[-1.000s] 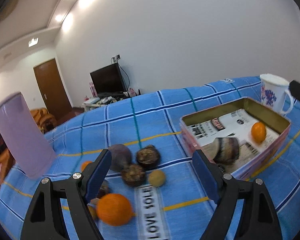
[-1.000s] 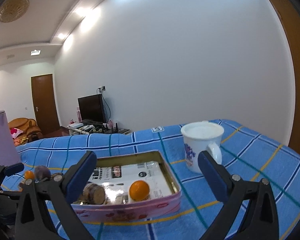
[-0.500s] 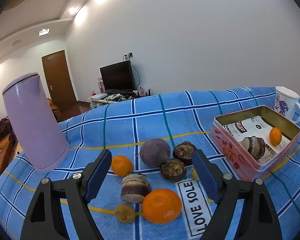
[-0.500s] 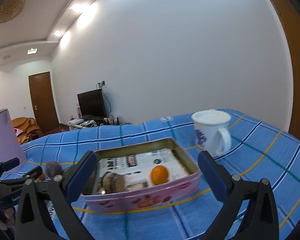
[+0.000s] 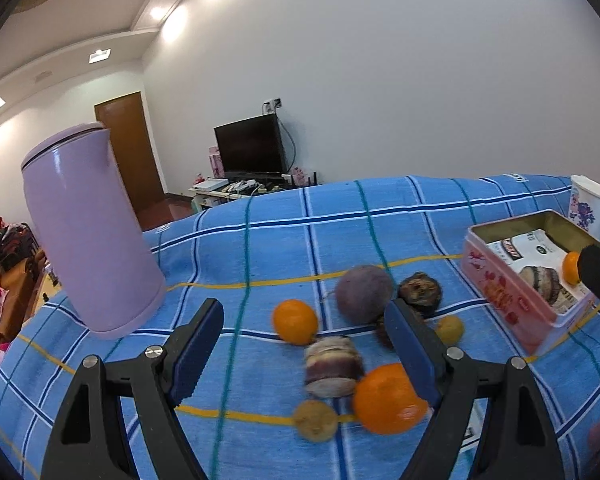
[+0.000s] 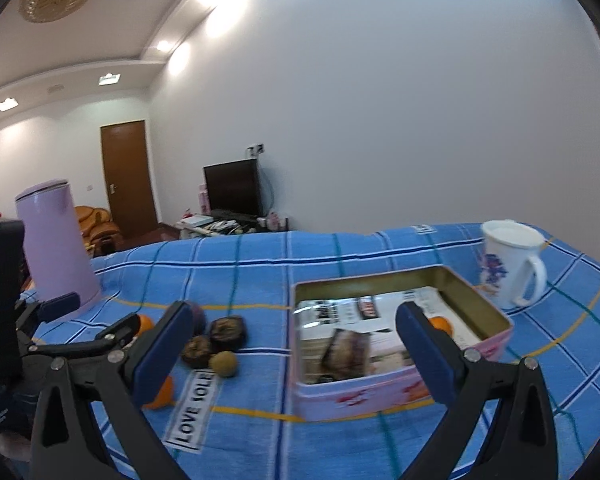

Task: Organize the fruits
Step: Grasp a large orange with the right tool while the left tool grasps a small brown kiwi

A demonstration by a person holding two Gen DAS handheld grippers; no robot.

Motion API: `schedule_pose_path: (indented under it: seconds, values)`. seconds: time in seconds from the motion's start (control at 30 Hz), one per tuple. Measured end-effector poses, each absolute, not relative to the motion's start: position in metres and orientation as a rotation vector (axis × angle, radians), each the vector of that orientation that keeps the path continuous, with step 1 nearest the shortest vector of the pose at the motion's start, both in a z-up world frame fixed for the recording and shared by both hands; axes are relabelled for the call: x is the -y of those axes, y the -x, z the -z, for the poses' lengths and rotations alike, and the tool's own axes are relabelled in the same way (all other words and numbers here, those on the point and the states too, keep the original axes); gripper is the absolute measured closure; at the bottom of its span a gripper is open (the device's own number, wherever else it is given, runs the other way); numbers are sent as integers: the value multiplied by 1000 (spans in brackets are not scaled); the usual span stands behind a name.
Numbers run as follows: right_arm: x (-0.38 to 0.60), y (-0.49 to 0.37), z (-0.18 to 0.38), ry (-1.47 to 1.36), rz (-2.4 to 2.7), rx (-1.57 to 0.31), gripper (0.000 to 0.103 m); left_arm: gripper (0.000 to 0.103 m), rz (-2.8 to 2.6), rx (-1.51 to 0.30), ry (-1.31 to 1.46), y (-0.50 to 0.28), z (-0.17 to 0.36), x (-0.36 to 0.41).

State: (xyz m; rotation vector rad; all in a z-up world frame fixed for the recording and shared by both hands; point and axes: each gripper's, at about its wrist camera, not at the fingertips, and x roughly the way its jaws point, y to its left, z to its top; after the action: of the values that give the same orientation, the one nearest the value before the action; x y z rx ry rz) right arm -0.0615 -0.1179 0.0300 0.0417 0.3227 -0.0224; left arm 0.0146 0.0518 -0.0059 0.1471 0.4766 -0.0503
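— Two claws, both spread wide and holding nothing. The left claw point(image 5: 304, 344) hangs low over the loose fruit on the blue cloth point(image 5: 340, 220): a small orange point(image 5: 295, 321) and a banded brown piece point(image 5: 333, 366) sit between its fingers, and a bigger orange point(image 5: 388, 399) lies right by the right finger.

— And the purple one?

— The purple fruit point(image 5: 363, 294) is just beyond the fingertips, with a dark shrivelled one point(image 5: 420, 293) beside it. A tan ball point(image 5: 315, 420) lies nearest the camera.

— Where is the right claw?

— The right claw point(image 6: 292, 344) faces the pink tin point(image 6: 380, 390), whose near wall lies between its fingers. Inside, on printed paper, are one banded piece point(image 6: 346, 350) and a small orange point(image 6: 440, 325), half hidden by the right finger.

— Anything only one camera catches?

— The right view shows the "LOVE SOLE" label point(image 6: 194, 412), which the left finger-arm mostly hides. It also shows the left tool itself at the frame's edge. The left view alone shows the banded piece and tan ball clearly. Both show the lilac jug point(image 5: 88, 236) and mug point(image 6: 512, 266).
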Motion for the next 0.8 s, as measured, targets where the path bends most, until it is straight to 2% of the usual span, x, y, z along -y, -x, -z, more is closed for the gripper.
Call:
schedule_pose_path:
  seconds: [0.37, 0.57, 0.63, 0.7, 0.8]
  values:
    - [92, 55, -25, -22, -30, -360, 0, 19, -54, -496, -120, -27, 3, -101]
    - [66, 41, -16, 38, -111, -467, 1, 19, -145, -538, -15, -39, 2, -144]
    - [56, 30, -10, 52, -158, -538, 15, 19, -156, -555, -1, -41, 3, -152]
    - [45, 19, -1, 70, -196, -613, 23, 19, -151, -566, 4, -41, 4, -155]
    - [32, 2, 13, 84, -243, -723, 29, 19, -129, -581, -9, -41, 6, -153]
